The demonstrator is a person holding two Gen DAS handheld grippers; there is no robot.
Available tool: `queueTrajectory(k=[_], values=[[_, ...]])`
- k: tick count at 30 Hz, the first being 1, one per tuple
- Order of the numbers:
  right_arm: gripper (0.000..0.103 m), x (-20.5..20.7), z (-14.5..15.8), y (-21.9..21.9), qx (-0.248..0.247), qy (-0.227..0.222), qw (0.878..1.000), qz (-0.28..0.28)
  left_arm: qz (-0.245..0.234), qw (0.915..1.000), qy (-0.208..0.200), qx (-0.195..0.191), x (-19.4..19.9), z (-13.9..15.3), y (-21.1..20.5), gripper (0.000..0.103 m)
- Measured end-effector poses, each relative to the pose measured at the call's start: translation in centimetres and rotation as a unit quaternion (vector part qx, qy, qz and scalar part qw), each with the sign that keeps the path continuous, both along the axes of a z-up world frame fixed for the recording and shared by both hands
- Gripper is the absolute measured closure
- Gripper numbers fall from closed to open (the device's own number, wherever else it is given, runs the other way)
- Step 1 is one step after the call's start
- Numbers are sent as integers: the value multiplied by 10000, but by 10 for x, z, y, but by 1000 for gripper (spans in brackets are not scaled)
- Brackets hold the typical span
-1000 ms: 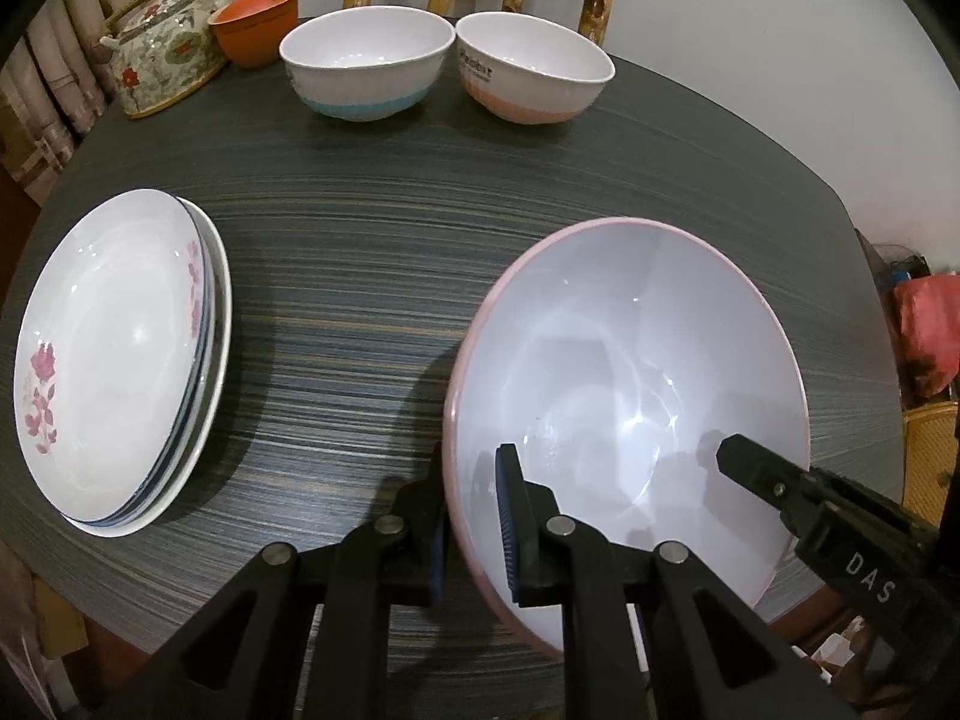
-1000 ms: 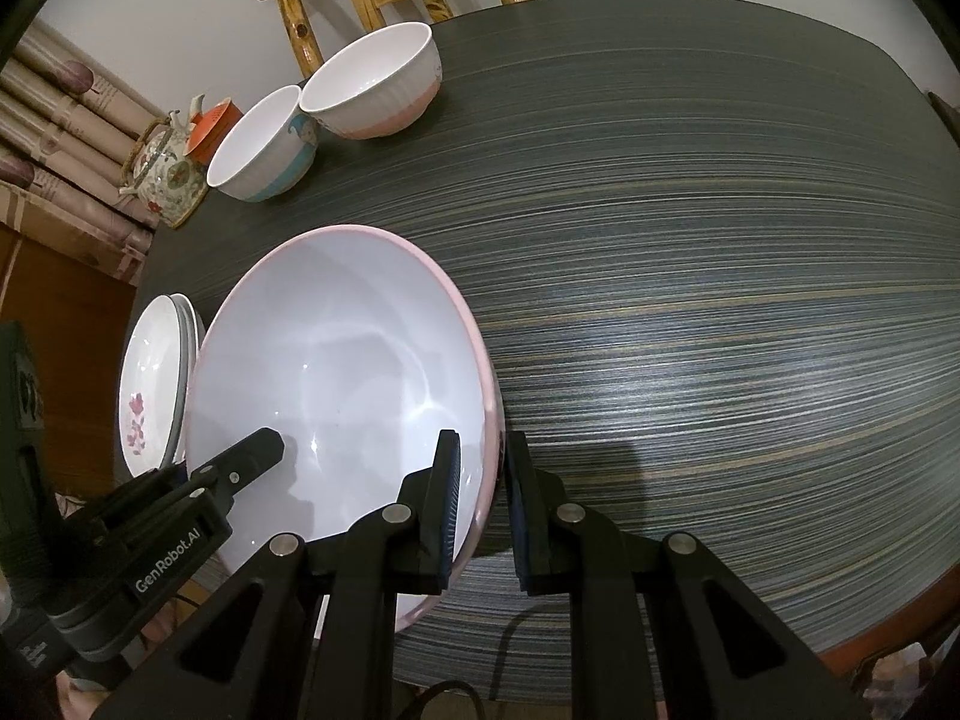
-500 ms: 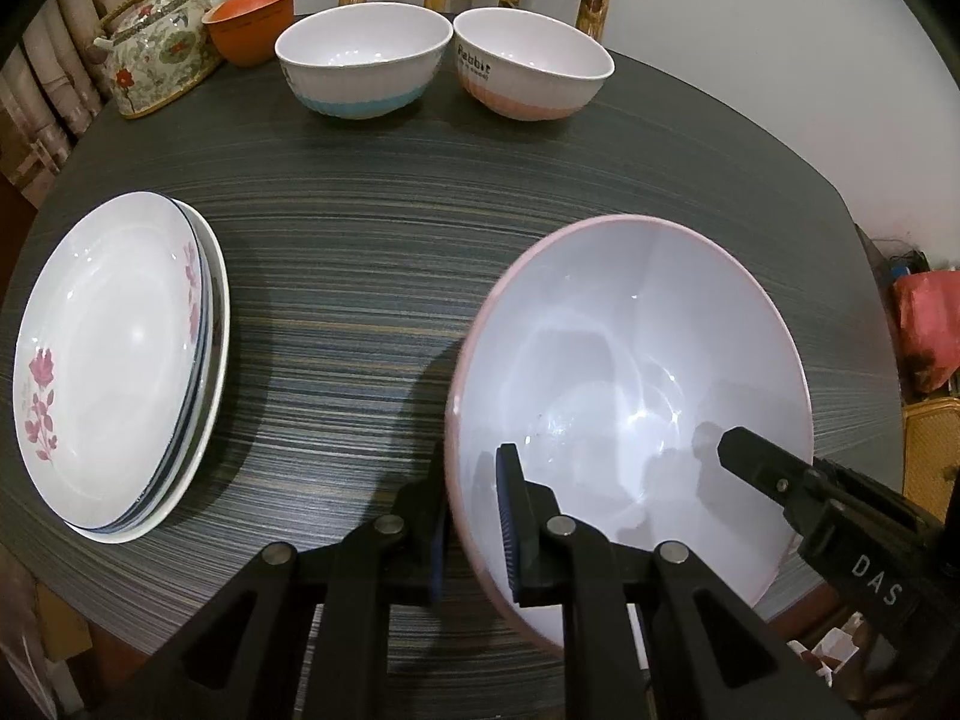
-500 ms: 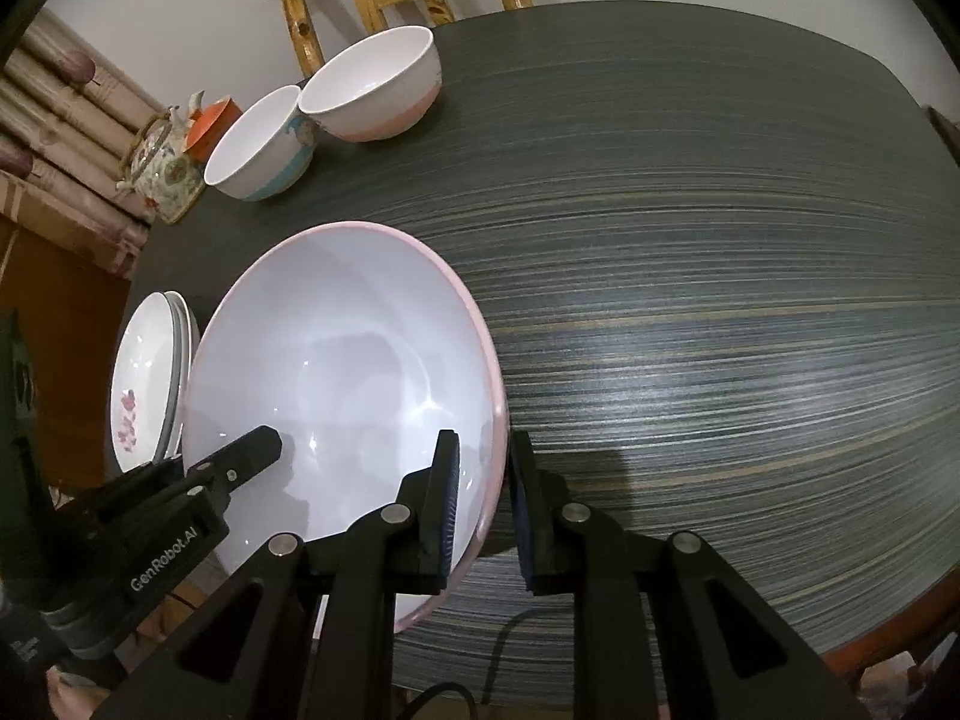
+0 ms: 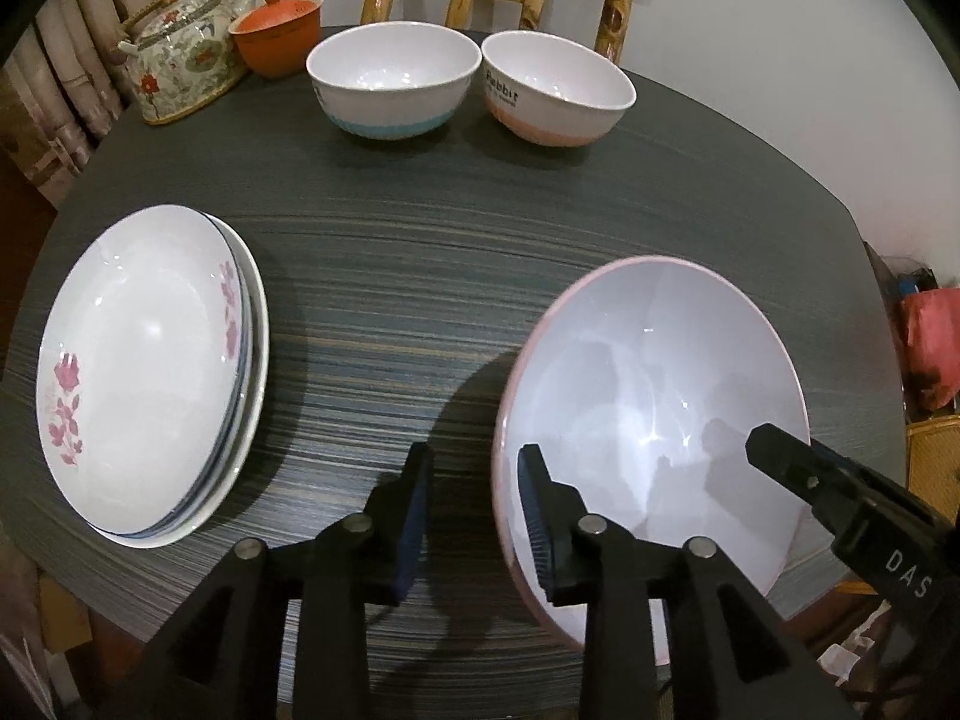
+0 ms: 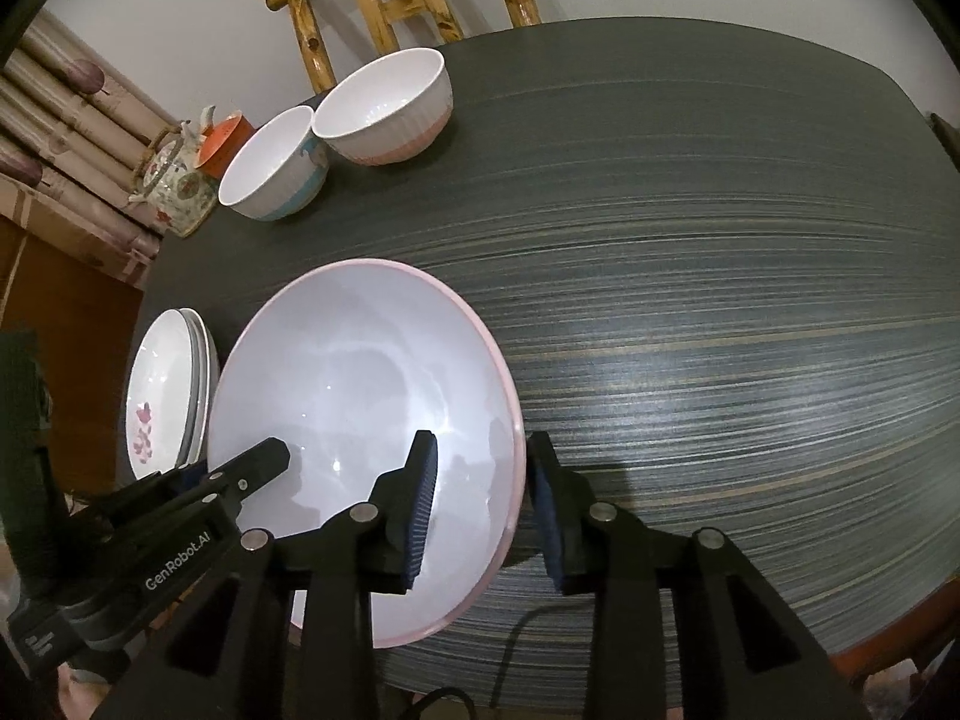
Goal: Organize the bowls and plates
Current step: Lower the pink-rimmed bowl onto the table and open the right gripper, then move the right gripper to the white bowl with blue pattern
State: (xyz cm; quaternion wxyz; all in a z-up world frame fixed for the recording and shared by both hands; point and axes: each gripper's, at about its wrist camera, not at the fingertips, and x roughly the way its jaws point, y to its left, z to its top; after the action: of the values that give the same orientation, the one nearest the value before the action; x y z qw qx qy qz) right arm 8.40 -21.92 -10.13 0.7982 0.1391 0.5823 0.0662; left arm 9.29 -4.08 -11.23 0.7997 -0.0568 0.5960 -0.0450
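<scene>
A large pink-rimmed bowl (image 5: 654, 396) sits on the dark table near its front edge; it also shows in the right wrist view (image 6: 360, 408). My left gripper (image 5: 474, 516) is open, its fingers astride the bowl's left rim. My right gripper (image 6: 480, 504) is open, its fingers astride the bowl's right rim. A stack of flowered plates (image 5: 144, 366) lies at the left. A blue-banded bowl (image 5: 390, 78) and a pink-banded bowl (image 5: 558, 96) stand at the back.
A flowered teapot (image 5: 180, 54) and an orange lidded cup (image 5: 276, 42) stand at the back left. A wooden chair (image 6: 396, 6) is behind the table (image 6: 720, 240). The table's front edge lies just under the large bowl.
Both grippers have opened and let go of the large bowl's rim. The bowl now rests on the table.
</scene>
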Motion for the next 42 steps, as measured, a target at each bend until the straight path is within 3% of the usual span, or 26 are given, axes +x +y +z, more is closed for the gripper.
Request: queueTrajectory(k=[20, 42], values=[[72, 9, 18, -15, 26, -193, 9998, -56, 35, 9996, -281, -64, 13, 39, 2, 68], [72, 51, 18, -26, -102, -161, 9995, 259, 222, 9997, -92, -105, 71, 37, 1, 68]])
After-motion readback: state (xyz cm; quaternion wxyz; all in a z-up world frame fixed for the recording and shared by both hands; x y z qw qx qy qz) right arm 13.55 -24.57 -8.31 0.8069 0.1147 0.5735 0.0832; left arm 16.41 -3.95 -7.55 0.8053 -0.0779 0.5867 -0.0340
